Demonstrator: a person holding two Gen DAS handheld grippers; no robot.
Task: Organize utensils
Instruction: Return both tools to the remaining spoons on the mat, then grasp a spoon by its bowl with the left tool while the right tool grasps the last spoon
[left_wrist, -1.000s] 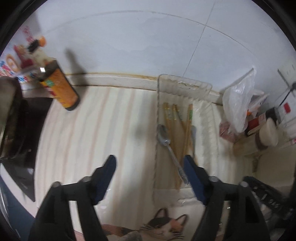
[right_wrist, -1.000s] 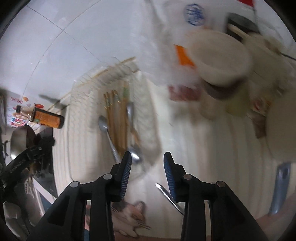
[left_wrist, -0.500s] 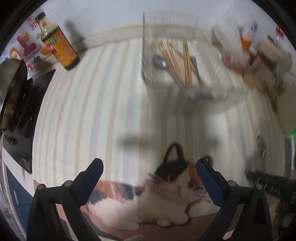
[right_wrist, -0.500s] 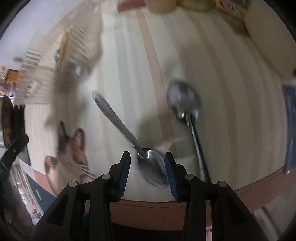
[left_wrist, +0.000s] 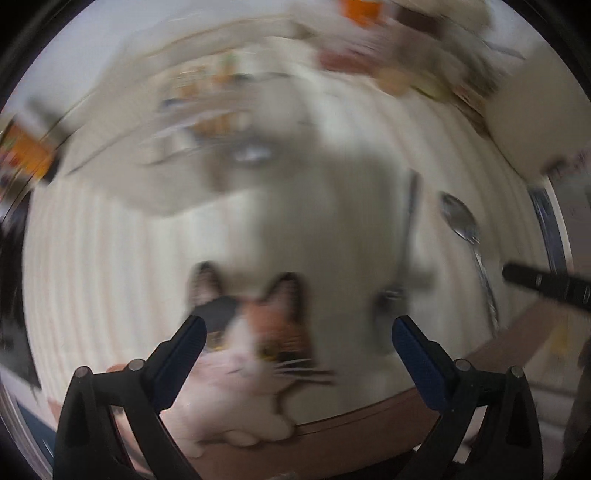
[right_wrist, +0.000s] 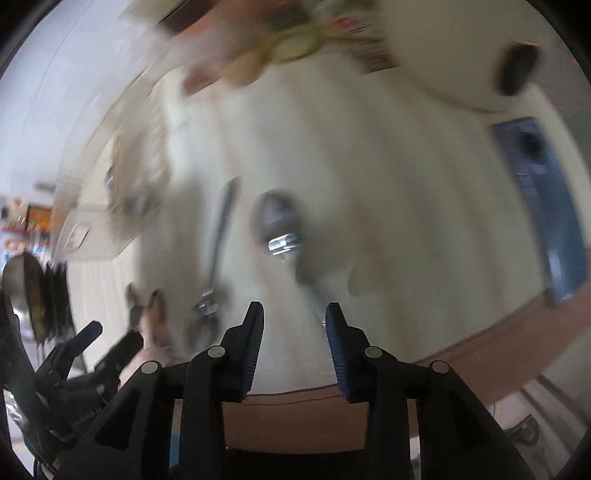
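Both views are blurred by motion. Two metal spoons lie on the striped mat (left_wrist: 92, 258): one spoon (left_wrist: 460, 218) to the right, a second spoon (left_wrist: 406, 221) left of it. My left gripper (left_wrist: 298, 328) is wide open above the cat picture (left_wrist: 258, 332), with nothing between its fingers. My right gripper (right_wrist: 294, 312) hangs over the right spoon (right_wrist: 277, 221), whose handle runs down toward the gap. Its jaws are narrow and opening, and the pads press on nothing. The other spoon (right_wrist: 221, 221) lies to its left. A clear tray (left_wrist: 221, 122) with chopsticks and spoons sits further back.
A blue flat object (right_wrist: 546, 206) lies at the mat's right edge. A large white round appliance (right_wrist: 461, 55) and packets crowd the back right. A dark pan (right_wrist: 26, 288) is at far left. The mat's front edge (right_wrist: 295, 391) is just under my right gripper.
Both views swung from the tray down to the near part of the mat. My left jaws spread wider. The two loose spoons came into view near my right gripper.
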